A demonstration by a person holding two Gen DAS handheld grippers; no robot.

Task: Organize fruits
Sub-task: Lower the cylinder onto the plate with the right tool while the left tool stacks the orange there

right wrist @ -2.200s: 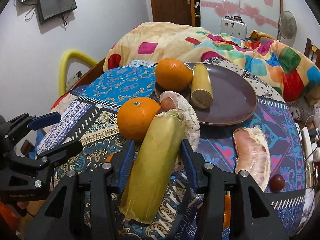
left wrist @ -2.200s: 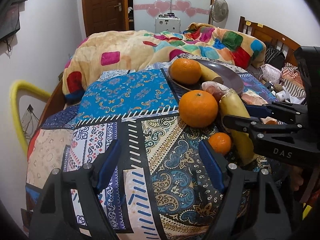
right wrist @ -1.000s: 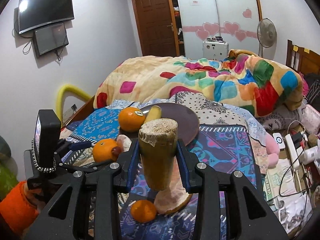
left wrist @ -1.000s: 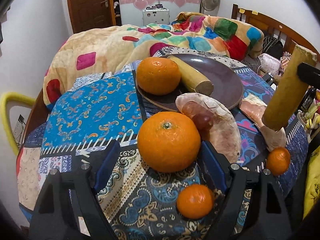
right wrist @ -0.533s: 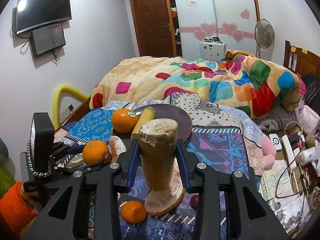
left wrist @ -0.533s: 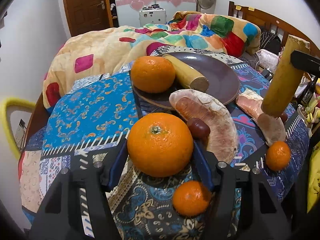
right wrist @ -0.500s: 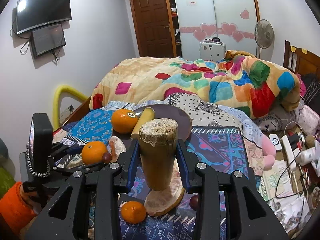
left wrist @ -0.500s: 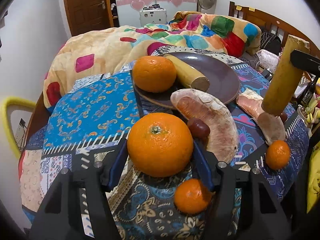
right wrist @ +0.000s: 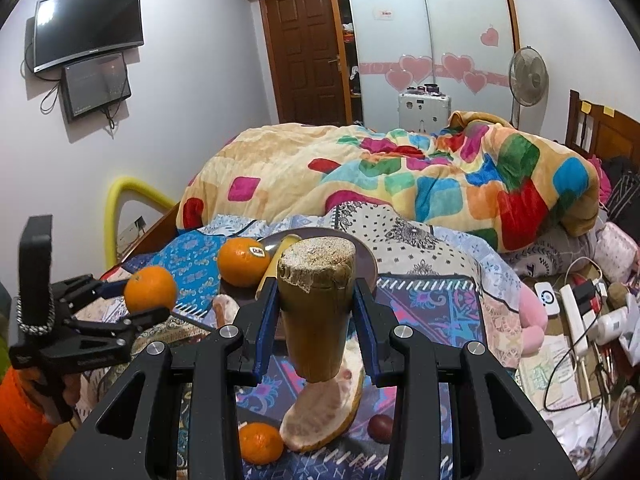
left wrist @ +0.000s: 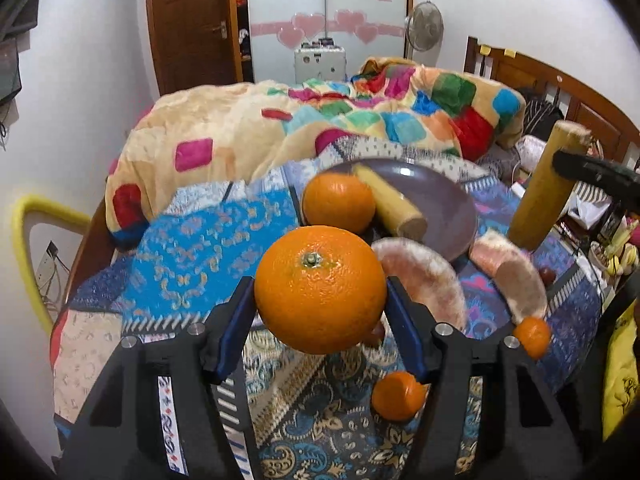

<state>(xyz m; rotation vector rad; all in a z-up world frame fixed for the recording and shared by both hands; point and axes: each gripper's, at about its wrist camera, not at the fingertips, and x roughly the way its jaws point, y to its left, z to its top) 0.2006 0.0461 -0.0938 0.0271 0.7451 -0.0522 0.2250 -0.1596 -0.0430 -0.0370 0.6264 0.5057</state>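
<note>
A patchwork cloth (left wrist: 208, 240) is covering the bed. At twelve o'clock on it, the brown plate (left wrist: 448, 196) is holding an orange (left wrist: 338, 202) and a cane piece (left wrist: 390, 202). The left gripper (left wrist: 320, 312) is clamping a large orange (left wrist: 320, 290) clear of the cloth. The right gripper (right wrist: 316, 316) is clamping a sugarcane stick (right wrist: 316, 312) upright above a pomelo wedge (right wrist: 324, 412). At five o'clock, a small mandarin (left wrist: 398, 396) is lying.

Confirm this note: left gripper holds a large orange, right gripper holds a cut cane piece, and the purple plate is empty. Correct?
Not quite. The purple plate already carries an orange and a cane piece, as the left wrist view shows. The left gripper and right gripper grips are as noted.
</note>
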